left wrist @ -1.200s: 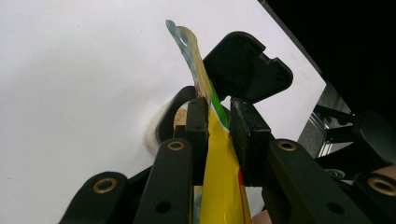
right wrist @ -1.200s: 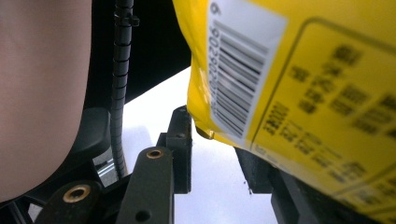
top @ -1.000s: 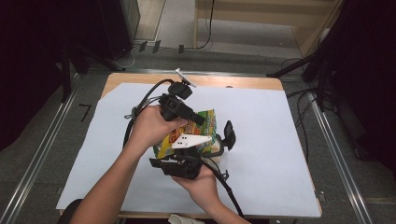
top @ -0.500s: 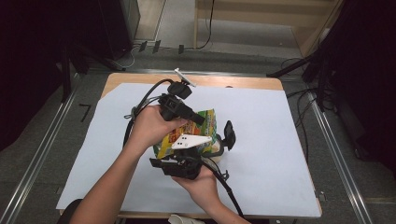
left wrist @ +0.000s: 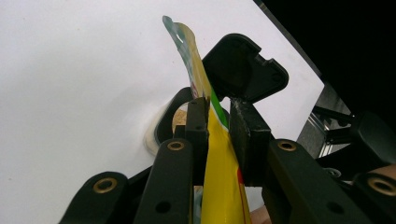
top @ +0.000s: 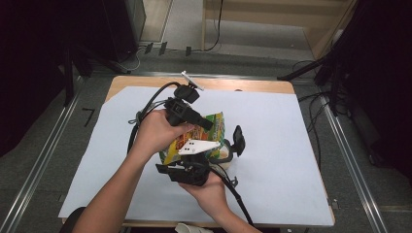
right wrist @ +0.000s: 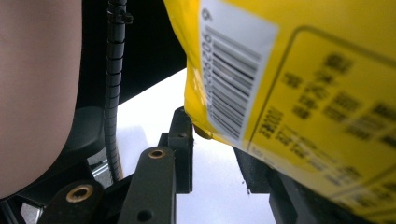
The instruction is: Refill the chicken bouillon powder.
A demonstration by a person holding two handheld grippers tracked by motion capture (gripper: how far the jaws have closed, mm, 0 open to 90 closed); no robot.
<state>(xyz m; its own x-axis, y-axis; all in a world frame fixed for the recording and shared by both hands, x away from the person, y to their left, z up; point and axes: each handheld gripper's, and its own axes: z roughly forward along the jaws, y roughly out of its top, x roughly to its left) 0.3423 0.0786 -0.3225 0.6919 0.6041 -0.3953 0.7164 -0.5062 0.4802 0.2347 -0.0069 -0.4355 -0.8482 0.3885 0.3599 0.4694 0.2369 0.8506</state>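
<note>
The left tool [left wrist: 215,126] pinches the yellow snack bag [left wrist: 219,186]. The right tool [right wrist: 219,140] holds the bag's near edge above the white counter [top: 291,145], its grip too hidden to tell.

- Left gripper [top: 206,124], farther off and gripped from above by the left hand [top: 155,131], has its jaws clamped on a snack bag [left wrist: 219,177].
- Right gripper [top: 194,155] sits nearer, right hand [top: 211,189] beneath; the bag's corner lies between its jaws.

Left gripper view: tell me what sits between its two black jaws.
In the left gripper view, the yellow snack bag stands edge-on between the left gripper jaws, which pinch it; nothing else is in the gap.
</note>
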